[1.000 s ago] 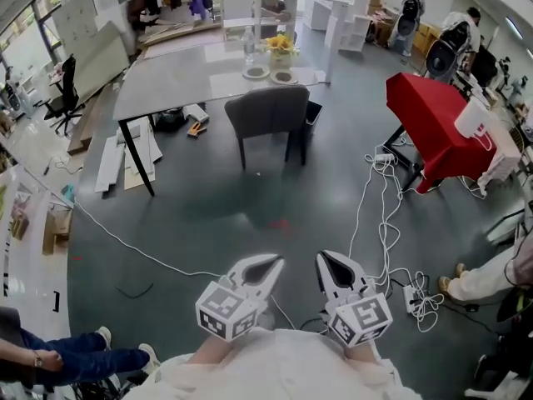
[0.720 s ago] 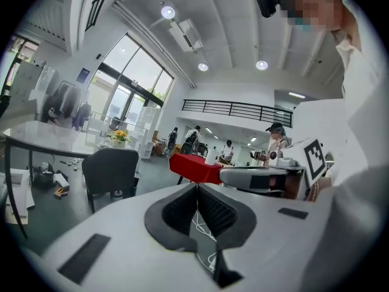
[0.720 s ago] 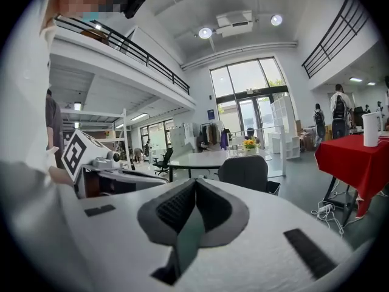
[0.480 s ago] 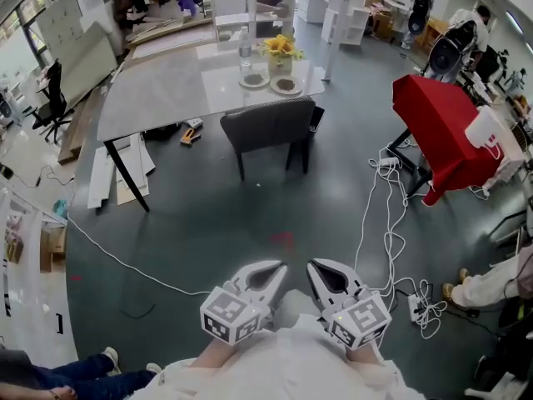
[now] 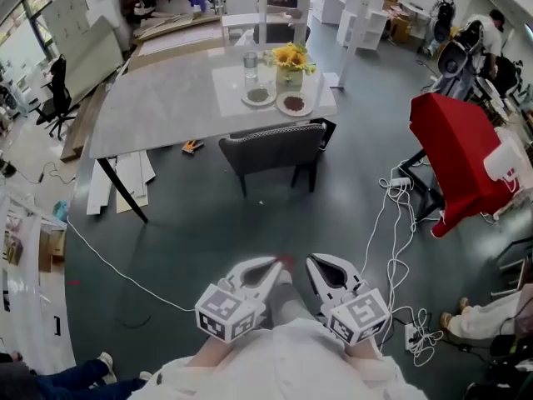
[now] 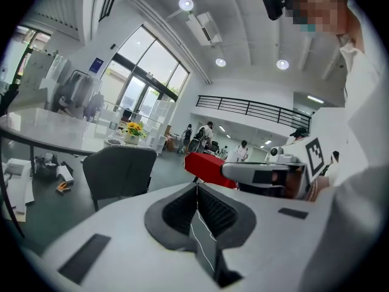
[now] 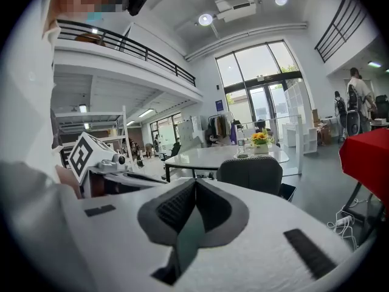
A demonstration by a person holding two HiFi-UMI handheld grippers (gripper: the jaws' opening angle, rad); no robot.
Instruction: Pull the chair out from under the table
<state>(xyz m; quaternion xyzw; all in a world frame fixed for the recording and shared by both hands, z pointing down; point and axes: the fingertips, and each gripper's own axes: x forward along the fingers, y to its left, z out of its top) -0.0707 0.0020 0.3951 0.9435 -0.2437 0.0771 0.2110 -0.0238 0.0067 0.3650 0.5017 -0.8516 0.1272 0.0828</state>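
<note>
Both left claw (image 5: 266, 267) and right claw (image 5: 321, 267) are shut, empty, far from the chair (image 5: 271, 147), so they must get near, then open.

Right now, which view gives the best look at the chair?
Head view: it shows the whole chair from above, backrest toward us, seat under the table, legs visible. The left gripper view shows the chair small at left, backrest and a leg. The right gripper view shows only its backrest; the right gripper hides the legs.
</note>
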